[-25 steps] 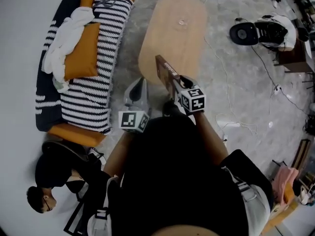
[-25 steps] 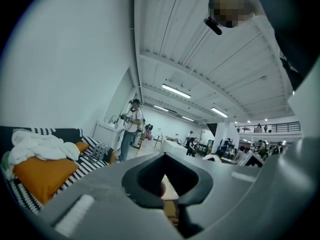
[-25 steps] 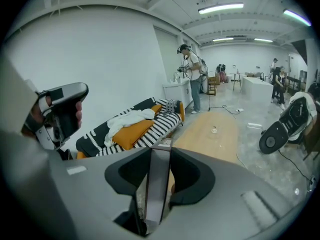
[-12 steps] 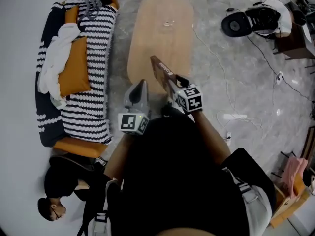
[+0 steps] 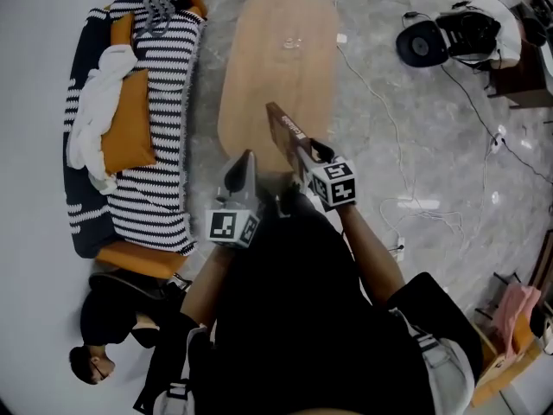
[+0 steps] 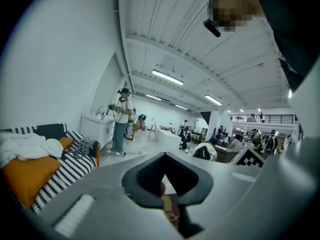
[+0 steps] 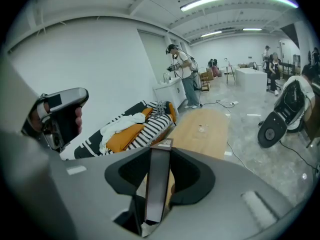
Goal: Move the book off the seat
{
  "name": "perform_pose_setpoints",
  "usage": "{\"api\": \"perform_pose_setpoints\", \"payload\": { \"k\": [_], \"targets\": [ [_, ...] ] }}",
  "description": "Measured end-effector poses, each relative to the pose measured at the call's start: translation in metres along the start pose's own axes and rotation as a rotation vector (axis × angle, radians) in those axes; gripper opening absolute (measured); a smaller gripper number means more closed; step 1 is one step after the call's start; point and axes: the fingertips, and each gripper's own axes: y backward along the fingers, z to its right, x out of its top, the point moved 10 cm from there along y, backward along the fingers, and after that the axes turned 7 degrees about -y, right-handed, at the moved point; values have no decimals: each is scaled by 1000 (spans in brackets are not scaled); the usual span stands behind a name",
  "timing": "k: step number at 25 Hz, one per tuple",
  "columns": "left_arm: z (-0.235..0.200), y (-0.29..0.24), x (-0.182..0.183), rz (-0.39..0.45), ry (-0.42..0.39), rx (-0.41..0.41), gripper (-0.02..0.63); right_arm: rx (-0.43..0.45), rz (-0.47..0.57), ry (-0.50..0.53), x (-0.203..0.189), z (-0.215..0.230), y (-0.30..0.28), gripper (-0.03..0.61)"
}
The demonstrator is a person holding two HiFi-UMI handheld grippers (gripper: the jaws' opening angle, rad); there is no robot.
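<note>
Seen from overhead, the right gripper [image 5: 302, 152] is clamped on the brown book [image 5: 285, 126]. The book hangs clear of the striped sofa [image 5: 160, 180] at the left and, as far as I can judge, over the near end of the oval wooden bench [image 5: 276, 50]. The left gripper [image 5: 244, 162] just beside it has its jaws together and carries nothing. Looking along the left gripper, nothing sits between its closed tips, and the sofa lies off to the left. Along the right gripper, the book stands edge-on, pinched between both pads, with the bench top beyond. The book looks to be mid-carry; the next move calls for lowering it flat onto the bench and letting go.
</note>
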Motion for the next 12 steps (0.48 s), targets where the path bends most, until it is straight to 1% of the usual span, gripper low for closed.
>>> {"api": "perform_pose_setpoints", "payload": {
  "k": [5, 12],
  "targets": [
    [-11, -11, -11, -2, 15, 9, 6, -17, -16, -26, -8, 12, -15, 140],
    [-38, -59, -5, -18, 39, 22, 6, -39, -28, -94, 16, 29, -42, 140]
  ]
}}
